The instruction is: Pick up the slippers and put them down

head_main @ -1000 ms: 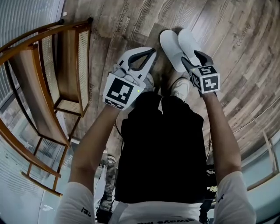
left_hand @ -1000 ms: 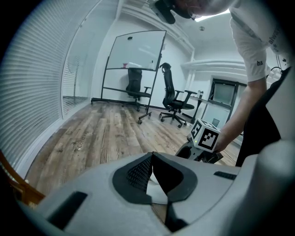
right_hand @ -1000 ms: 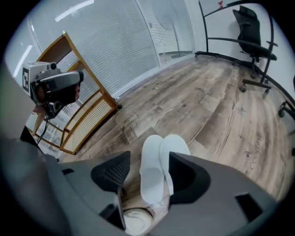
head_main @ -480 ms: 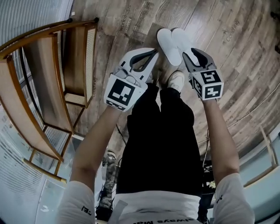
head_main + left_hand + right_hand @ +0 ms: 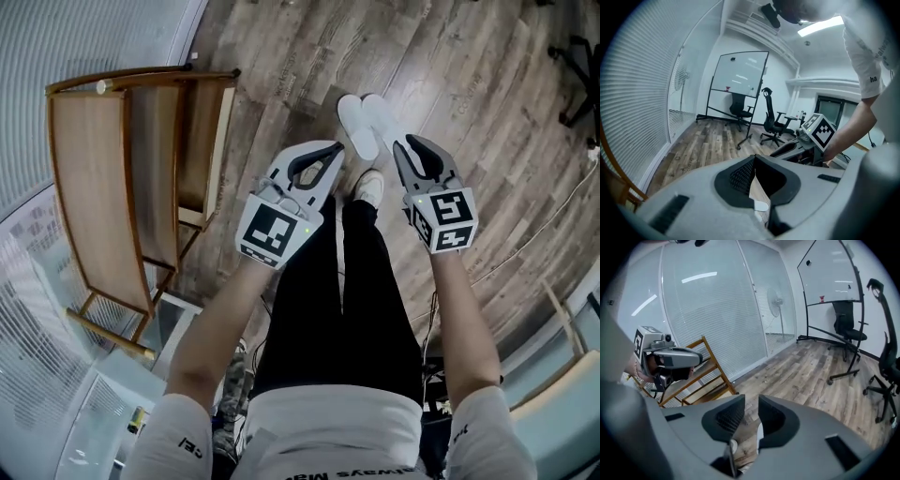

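Two white slippers [image 5: 360, 126] lie side by side on the wood floor, just beyond the person's white shoe [image 5: 368, 186]. Both grippers hang high above them, and neither touches a slipper. My left gripper [image 5: 335, 148] is at the slippers' left; its jaws [image 5: 754, 159] meet at the tips with nothing between them. My right gripper [image 5: 402, 143] is at their right. In the right gripper view its jaws [image 5: 751, 406] are closing, with a narrow gap still between them and only the floor showing through it.
A wooden bench [image 5: 141, 169] with a cane panel stands at the left by the blinds, also in the right gripper view [image 5: 701, 376]. Office chairs [image 5: 776, 123] and a whiteboard [image 5: 740, 70] stand further down the room. A chair base [image 5: 577, 75] is at the top right.
Both grippers have risen well away from the floor, so the slippers look smaller and farther off. The slippers have stayed on the floor. The right jaws have narrowed.
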`<state>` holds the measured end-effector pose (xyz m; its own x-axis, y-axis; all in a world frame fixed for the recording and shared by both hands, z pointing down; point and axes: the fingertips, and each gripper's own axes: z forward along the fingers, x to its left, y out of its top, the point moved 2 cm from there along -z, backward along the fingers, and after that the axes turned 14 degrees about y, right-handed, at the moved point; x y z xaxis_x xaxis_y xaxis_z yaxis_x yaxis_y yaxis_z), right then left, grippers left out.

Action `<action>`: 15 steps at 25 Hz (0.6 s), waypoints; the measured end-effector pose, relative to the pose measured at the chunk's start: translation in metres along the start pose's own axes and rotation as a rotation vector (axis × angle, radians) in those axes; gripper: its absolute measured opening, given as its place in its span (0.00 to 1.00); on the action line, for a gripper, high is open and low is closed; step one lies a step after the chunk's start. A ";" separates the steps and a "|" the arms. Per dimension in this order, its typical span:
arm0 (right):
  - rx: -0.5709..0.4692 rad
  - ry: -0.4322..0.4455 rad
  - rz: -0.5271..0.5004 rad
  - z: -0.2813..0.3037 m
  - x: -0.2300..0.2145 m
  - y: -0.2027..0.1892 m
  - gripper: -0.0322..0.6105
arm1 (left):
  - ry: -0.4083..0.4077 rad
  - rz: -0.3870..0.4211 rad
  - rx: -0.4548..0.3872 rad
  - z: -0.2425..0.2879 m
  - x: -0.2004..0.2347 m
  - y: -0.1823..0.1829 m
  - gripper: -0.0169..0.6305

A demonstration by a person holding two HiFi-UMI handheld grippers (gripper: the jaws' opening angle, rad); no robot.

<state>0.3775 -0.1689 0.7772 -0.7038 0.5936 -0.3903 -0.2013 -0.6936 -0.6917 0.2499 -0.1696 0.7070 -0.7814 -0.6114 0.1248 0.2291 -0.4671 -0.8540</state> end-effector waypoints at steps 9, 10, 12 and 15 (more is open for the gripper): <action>-0.083 0.008 -0.045 -0.073 0.055 0.090 0.15 | 0.057 -0.088 -0.038 -0.060 -0.015 0.084 0.05; -0.096 0.013 -0.042 -0.082 0.062 0.100 0.14 | 0.066 -0.099 -0.047 -0.068 -0.015 0.095 0.05; -0.121 0.025 -0.047 -0.100 0.077 0.122 0.14 | 0.085 -0.110 -0.071 -0.085 -0.015 0.118 0.05; -0.158 0.033 -0.087 -0.124 0.096 0.161 0.13 | 0.113 -0.105 -0.115 -0.107 -0.009 0.155 0.05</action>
<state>0.3628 -0.1727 0.5532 -0.6653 0.6631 -0.3430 -0.1487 -0.5680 -0.8095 0.2303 -0.1681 0.5194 -0.8590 -0.4850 0.1641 0.0803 -0.4442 -0.8923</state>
